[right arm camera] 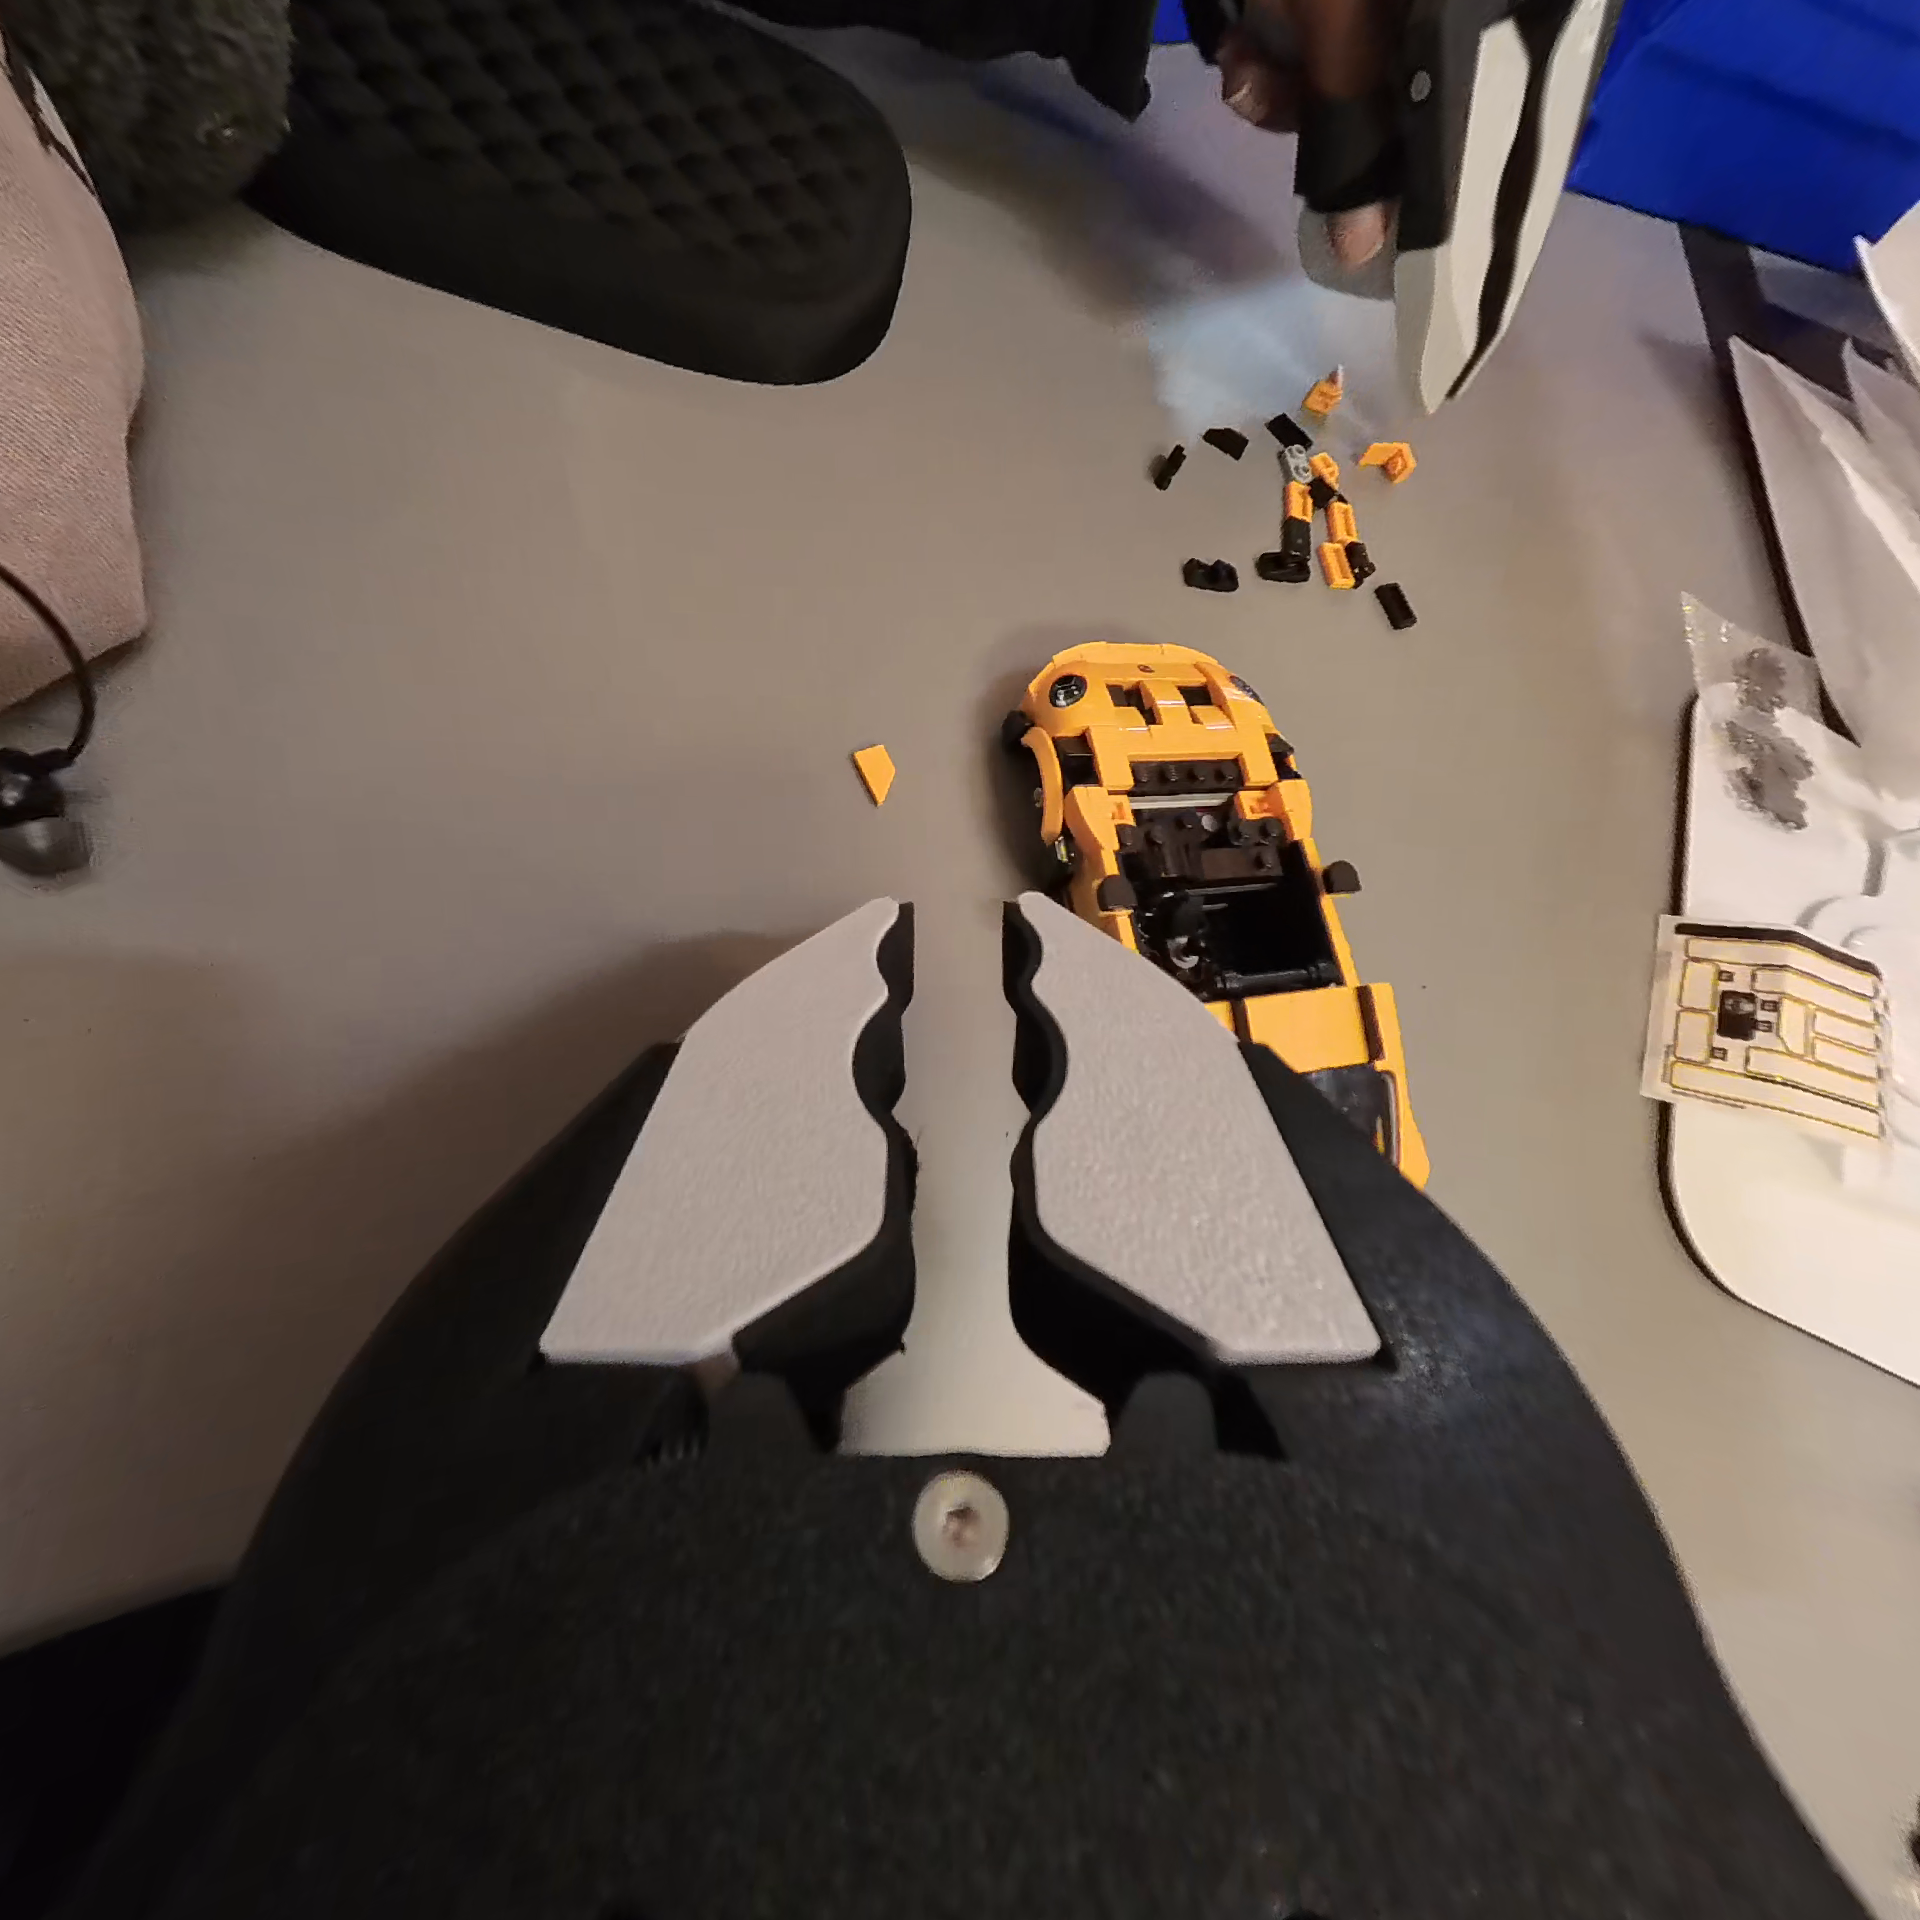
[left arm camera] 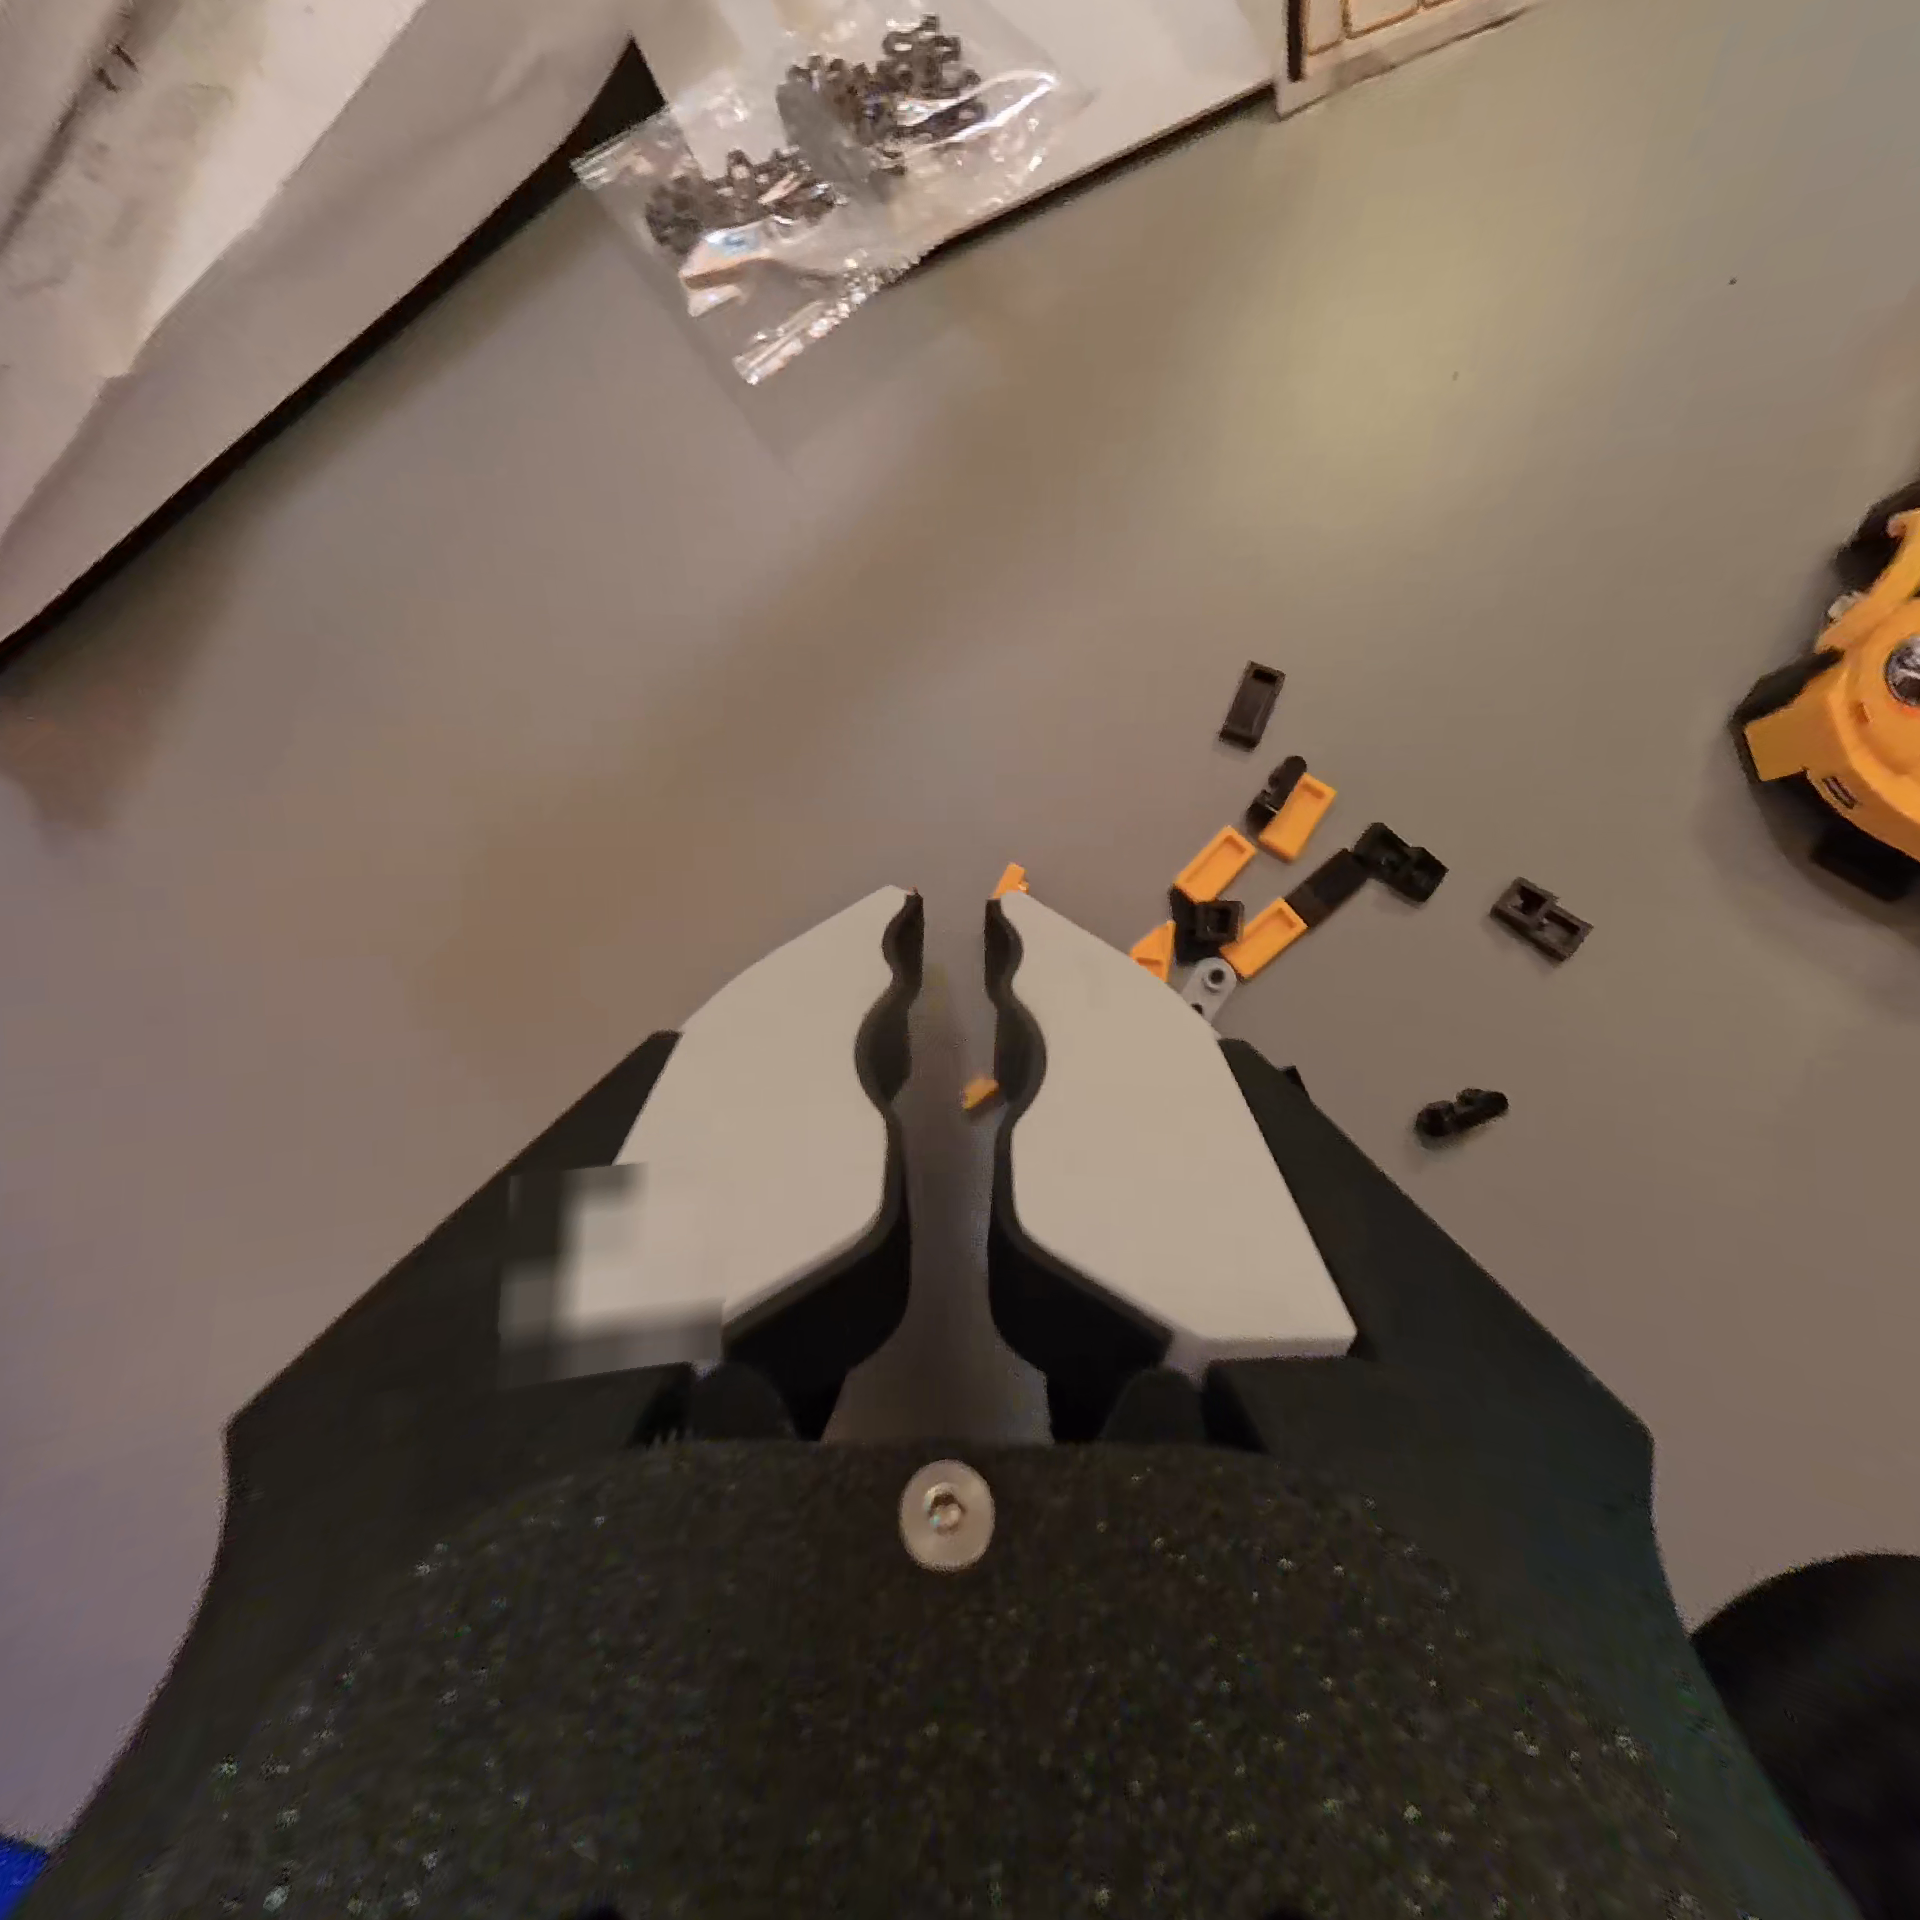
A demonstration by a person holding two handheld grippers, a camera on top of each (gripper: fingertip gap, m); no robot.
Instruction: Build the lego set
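Observation:
A partly built orange and black lego car (right arm camera: 1174, 727) lies on the grey table, its cabin open; its edge shows at the right of the left wrist view (left arm camera: 1839, 727). Several loose orange and black pieces (left arm camera: 1278, 894) lie just right of my left gripper (left arm camera: 956, 914), which is slightly open and empty; a small orange piece (left arm camera: 982, 1091) shows through the gap between its fingers. In the right wrist view the left gripper (right arm camera: 1439, 400) hangs over the same pieces (right arm camera: 1309, 509). My right gripper (right arm camera: 958, 914) is slightly open and empty, left of the car. An orange wedge (right arm camera: 875, 774) lies alone.
A clear bag of small black parts (left arm camera: 821, 177) and white paper sheets (left arm camera: 208, 208) lie at the far side. A sticker sheet (right arm camera: 1766, 1029) rests on a white board at the right. A black textured pad (right arm camera: 582, 177) and a blue bin (right arm camera: 1745, 114) sit beyond. The grippers' ends are close to 30 cm from one another.

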